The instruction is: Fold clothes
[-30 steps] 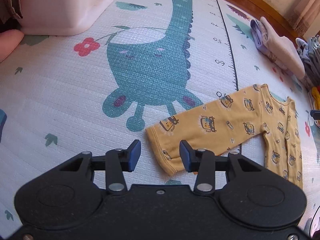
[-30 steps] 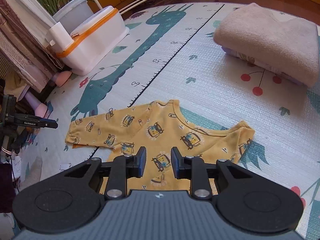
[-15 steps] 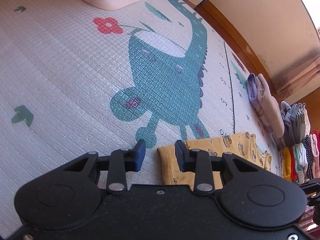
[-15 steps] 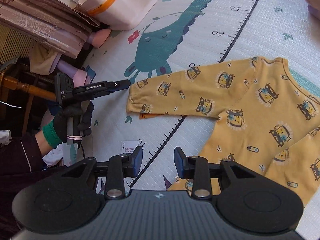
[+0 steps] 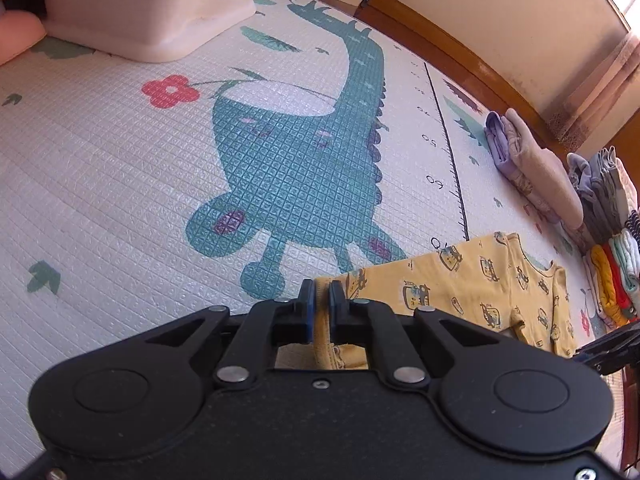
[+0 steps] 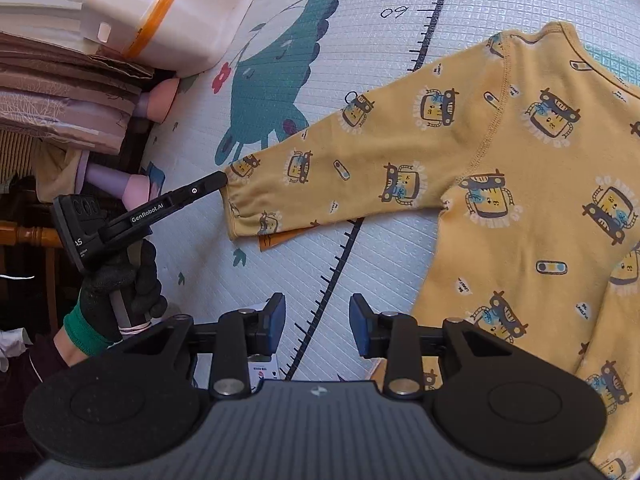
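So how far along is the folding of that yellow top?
Barely begun. Done: other clothes sit folded at the mat's edge. In hand: the left gripper is shut on the cuff of the yellow top, which lies spread flat. The right gripper is open above the mat. Left: both sleeves and the body.

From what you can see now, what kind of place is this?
Probably a room in a home, maybe a child's room. The floor has a foam play mat with a dinosaur height chart; folded clothes lie along the wall, beside a white storage box.
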Action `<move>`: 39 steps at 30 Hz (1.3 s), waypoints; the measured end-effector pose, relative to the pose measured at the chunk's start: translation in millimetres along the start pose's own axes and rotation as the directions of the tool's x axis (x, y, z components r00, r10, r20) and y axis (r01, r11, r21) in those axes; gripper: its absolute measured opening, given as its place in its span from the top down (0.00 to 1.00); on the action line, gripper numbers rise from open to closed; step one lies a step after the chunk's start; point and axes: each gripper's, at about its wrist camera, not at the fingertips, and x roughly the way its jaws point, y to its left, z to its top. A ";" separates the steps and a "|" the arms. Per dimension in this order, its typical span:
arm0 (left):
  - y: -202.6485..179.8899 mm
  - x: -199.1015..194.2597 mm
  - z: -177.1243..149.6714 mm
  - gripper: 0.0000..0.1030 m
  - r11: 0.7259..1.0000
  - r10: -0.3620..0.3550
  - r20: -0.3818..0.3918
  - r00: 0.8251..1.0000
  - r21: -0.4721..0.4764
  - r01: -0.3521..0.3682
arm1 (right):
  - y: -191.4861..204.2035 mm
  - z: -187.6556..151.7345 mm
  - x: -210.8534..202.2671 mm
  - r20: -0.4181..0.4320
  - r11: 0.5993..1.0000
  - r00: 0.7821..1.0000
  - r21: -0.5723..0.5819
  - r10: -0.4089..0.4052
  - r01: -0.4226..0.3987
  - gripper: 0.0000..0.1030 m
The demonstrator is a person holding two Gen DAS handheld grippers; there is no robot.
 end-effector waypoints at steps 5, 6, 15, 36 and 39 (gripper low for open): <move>-55.2 -15.3 -8.9 0.96 0.974 0.016 0.038 0.999 0.225 -0.024 | 2.1 12.5 7.8 0.062 0.993 0.995 0.081 0.079 -0.084 0.52; -66.7 -17.5 -12.9 0.96 0.961 0.015 0.047 0.999 0.277 -0.027 | 2.7 16.3 8.8 0.077 0.988 0.992 0.113 0.101 -0.109 0.52; -159.4 -33.3 -52.1 0.96 0.740 -0.017 0.116 0.993 0.669 -0.066 | -10.5 21.6 21.1 0.148 0.925 0.971 0.306 0.190 -0.227 0.54; -192.7 -61.3 -93.7 0.93 0.462 -0.199 0.202 0.959 0.882 -0.090 | -24.1 9.1 -45.4 0.151 0.970 0.973 0.144 0.172 -0.194 0.94; -184.0 -60.3 -79.3 0.93 0.582 -0.177 0.200 0.964 0.811 -0.062 | -23.2 10.9 -69.0 0.167 0.976 0.970 0.095 0.177 -0.194 0.94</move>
